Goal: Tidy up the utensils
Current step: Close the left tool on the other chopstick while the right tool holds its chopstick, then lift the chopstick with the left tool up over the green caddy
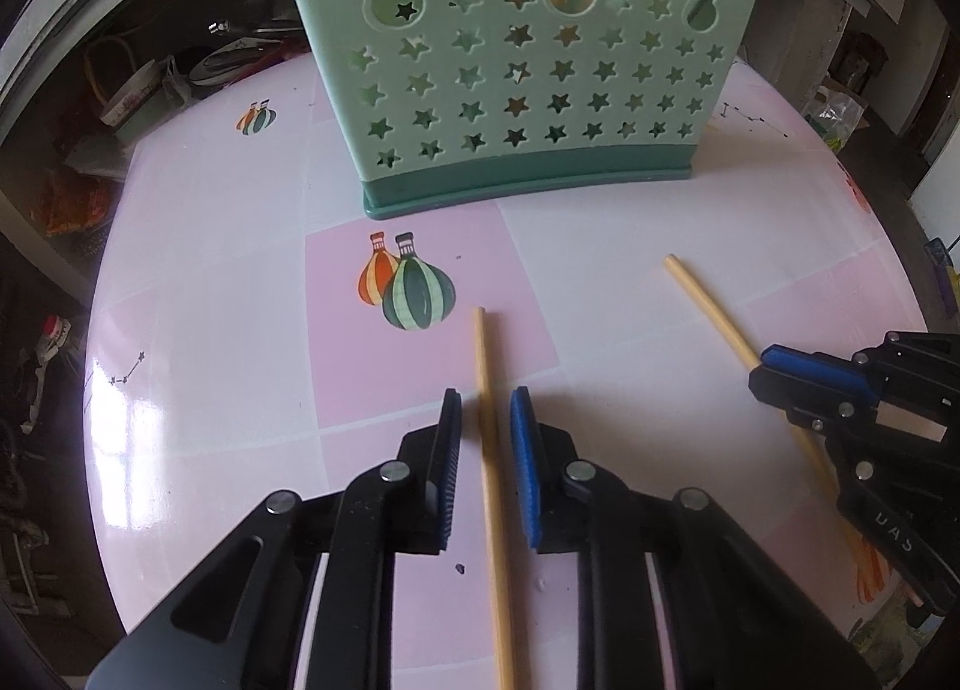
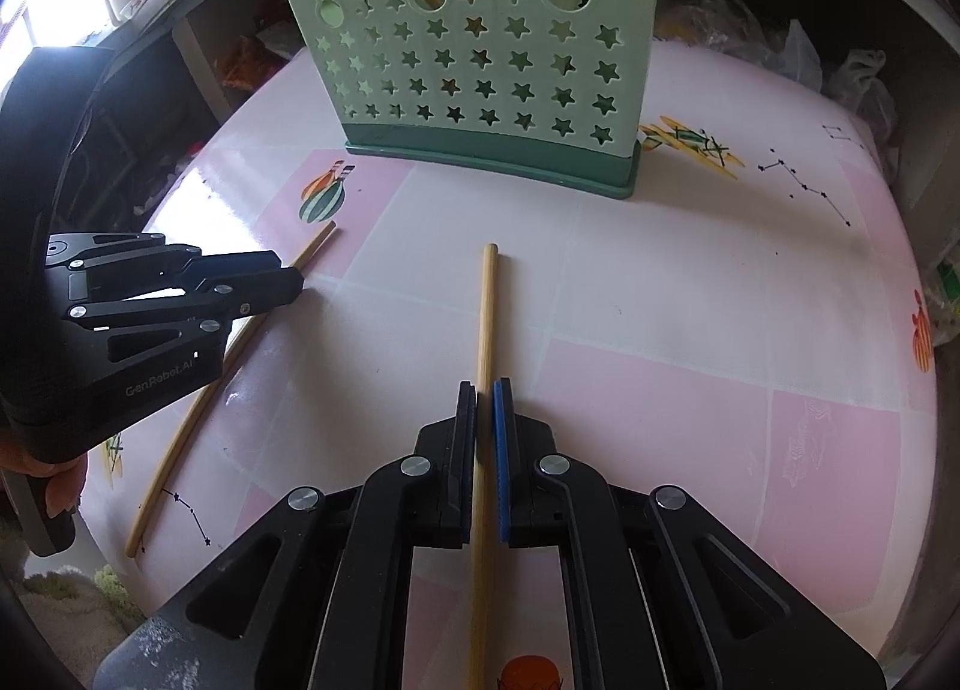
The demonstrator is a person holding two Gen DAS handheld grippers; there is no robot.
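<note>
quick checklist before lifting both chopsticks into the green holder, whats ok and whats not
1. Right gripper shut on right chopstick: ok.
2. Left gripper clamped on left chopstick: not ok, stick sits between the pads with gaps on both sides.
3. Both chopsticks lying flat on the table: ok.
4. Green holder upright behind the sticks: ok.
5. Free room in the holder's compartments: cannot tell, its top opening is out of view; a stick shows through the cutouts.
6. Grippers apart from each other: ok.
</note>
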